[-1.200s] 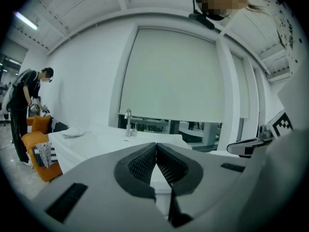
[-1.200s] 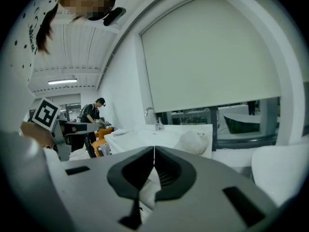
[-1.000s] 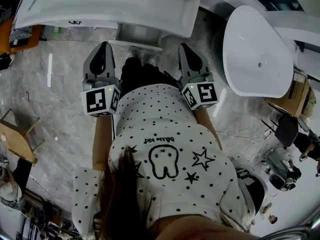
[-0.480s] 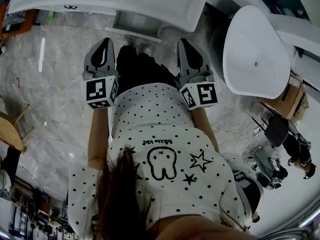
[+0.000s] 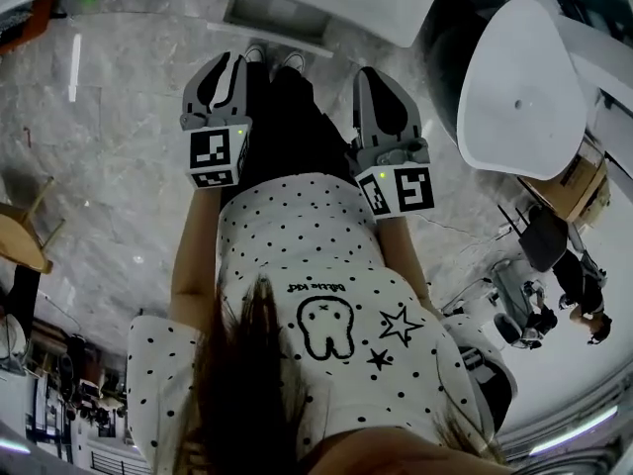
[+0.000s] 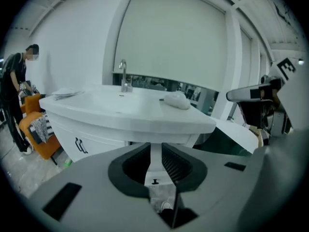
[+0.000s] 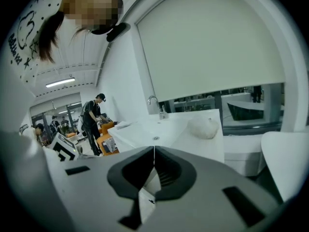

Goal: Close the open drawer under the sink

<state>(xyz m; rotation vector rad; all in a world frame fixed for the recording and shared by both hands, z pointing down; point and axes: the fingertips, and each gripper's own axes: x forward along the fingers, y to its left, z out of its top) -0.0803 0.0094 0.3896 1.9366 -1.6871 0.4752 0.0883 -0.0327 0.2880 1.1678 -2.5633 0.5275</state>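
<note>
The white tabletop (image 6: 159, 116) with the sink (image 6: 113, 103) is carrying a faucet (image 6: 124, 76) at its back edge and a pale lump (image 6: 176, 99), possibly a crumpled cloth, lying near its right side. The grey marble floor (image 5: 109, 156) is bearing the person's shoes (image 5: 255, 55) and a wooden chair (image 5: 25, 240).

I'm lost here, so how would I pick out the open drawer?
Find the big white sink with its tap, in front of the person. Under it the drawer juts out towards the person's shoes. It alone shows an open grey inside; the cabinet front beside it is closed.
</note>
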